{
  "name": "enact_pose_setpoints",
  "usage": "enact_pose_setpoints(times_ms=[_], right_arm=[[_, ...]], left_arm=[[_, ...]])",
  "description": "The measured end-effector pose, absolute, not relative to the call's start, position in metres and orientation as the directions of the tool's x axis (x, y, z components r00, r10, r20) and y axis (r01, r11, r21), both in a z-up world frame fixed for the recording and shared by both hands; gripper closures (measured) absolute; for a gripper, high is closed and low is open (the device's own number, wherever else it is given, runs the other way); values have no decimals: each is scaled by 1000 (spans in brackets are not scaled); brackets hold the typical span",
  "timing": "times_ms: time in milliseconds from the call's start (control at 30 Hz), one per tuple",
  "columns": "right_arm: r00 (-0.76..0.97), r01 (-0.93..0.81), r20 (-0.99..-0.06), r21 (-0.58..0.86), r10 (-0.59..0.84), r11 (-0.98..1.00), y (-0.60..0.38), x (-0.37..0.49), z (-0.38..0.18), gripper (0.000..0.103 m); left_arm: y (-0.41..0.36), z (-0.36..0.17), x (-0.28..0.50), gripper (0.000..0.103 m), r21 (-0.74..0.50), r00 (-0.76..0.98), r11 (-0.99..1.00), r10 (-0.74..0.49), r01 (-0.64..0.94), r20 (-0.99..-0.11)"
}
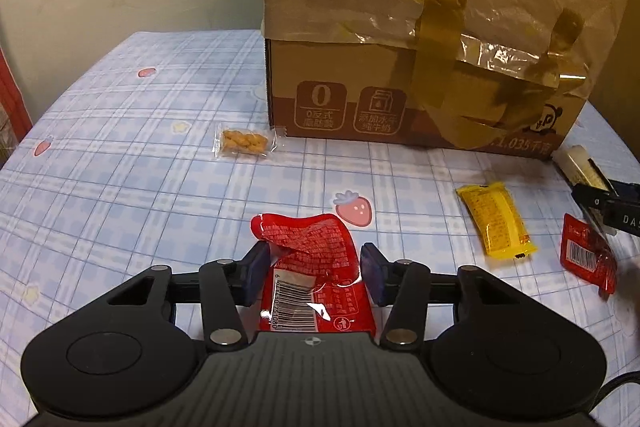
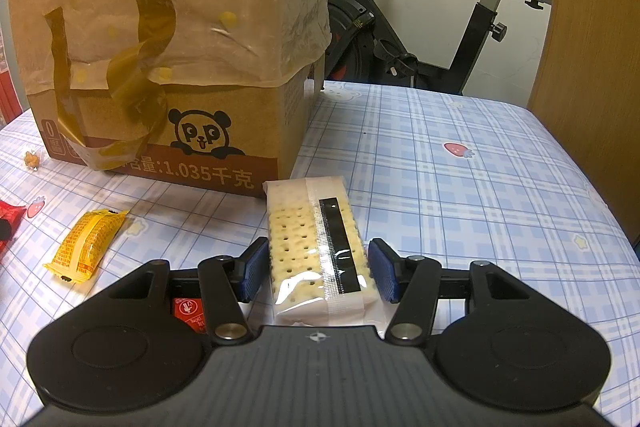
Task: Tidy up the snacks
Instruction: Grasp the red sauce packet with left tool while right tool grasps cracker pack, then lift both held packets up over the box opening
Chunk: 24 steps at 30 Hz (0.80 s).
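Note:
My left gripper (image 1: 316,273) stands around a red snack packet (image 1: 316,275); the left pad touches it, a gap shows at the right pad. My right gripper (image 2: 318,269) stands around a clear pack of crackers (image 2: 318,247), pads close to its sides; it also shows at the left wrist view's right edge (image 1: 580,167). A yellow snack bar (image 1: 496,219) lies between them, also seen in the right wrist view (image 2: 86,245). A small clear pack of orange snacks (image 1: 244,143) lies near the cardboard box (image 1: 400,67). Another red packet (image 1: 586,255) lies at the right.
The box (image 2: 160,67), covered with plastic film and brown tape, stands at the back of the checked tablecloth (image 1: 120,167). An exercise bike (image 2: 420,27) stands behind the table. A wooden panel (image 2: 592,67) rises at the right.

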State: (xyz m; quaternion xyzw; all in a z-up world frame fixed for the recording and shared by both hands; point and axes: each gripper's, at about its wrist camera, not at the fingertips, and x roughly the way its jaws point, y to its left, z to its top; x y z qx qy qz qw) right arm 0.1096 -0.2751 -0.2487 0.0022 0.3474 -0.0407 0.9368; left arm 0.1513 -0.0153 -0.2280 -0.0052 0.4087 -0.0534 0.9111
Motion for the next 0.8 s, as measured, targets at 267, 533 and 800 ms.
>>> enact_pose_setpoints(times_ms=[267, 533, 800], right_arm=[[756, 78, -651, -24, -75, 997, -275, 110, -249, 46], [756, 79, -651, -14, -69, 997, -276, 110, -249, 45], [750, 89, -659, 16, -57, 996, -278, 110, -245, 51]], left_arm=[[-13, -215, 140, 71, -106, 697, 990, -142, 94, -703], [-14, -213, 137, 71, -118, 695, 988, -153, 99, -703], [-10, -196, 132, 70, -117, 727, 988, -152, 98, -670]])
